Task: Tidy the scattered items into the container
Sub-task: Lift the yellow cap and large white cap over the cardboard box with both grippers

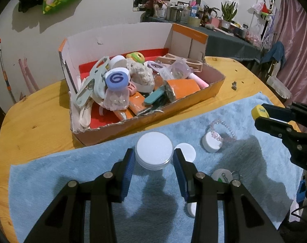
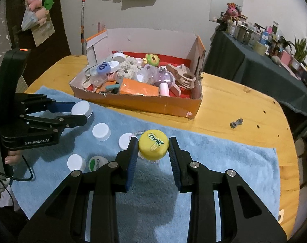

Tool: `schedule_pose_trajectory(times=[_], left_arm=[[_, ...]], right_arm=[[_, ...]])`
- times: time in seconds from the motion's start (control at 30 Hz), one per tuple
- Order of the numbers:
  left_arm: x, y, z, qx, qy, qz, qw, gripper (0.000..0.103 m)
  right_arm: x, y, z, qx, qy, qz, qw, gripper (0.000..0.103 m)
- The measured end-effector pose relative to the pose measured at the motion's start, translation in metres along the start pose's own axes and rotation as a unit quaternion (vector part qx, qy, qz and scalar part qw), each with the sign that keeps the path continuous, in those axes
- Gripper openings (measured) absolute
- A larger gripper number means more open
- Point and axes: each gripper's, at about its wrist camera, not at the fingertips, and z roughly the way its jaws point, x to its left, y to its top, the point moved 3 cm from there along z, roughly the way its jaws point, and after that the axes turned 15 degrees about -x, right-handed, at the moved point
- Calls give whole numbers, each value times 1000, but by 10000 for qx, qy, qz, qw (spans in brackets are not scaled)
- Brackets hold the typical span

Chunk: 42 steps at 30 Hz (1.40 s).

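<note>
left tongs grip white lid | right tongs grip yellow cap

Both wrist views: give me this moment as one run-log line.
left gripper: shut on white-lidded clear round jar | right gripper: shut on yellow round cap | orange cardboard box: part-filled | blue towel: white caps left

Both views are lit evenly by indoor light from above and behind, and soft dark shadows are cast forward onto the fluffy light-blue towel. Straight lines are bent by strong fisheye distortion, and black vignetting is seen at the corners. The far cluttered dark-green-covered side table is rendered soft.
</note>
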Motion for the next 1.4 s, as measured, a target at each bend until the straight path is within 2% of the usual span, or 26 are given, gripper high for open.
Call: schedule_pose_trajectory(times=[0.67, 1.4], left_arm=[[15, 40, 1, -208, 104, -45, 9997, 41], [27, 73, 30, -245, 146, -104, 9995, 41]], right_arm=[[-5, 41, 23, -98, 102, -162, 9998, 29], [-16, 69, 64, -28, 185, -211, 9996, 29]])
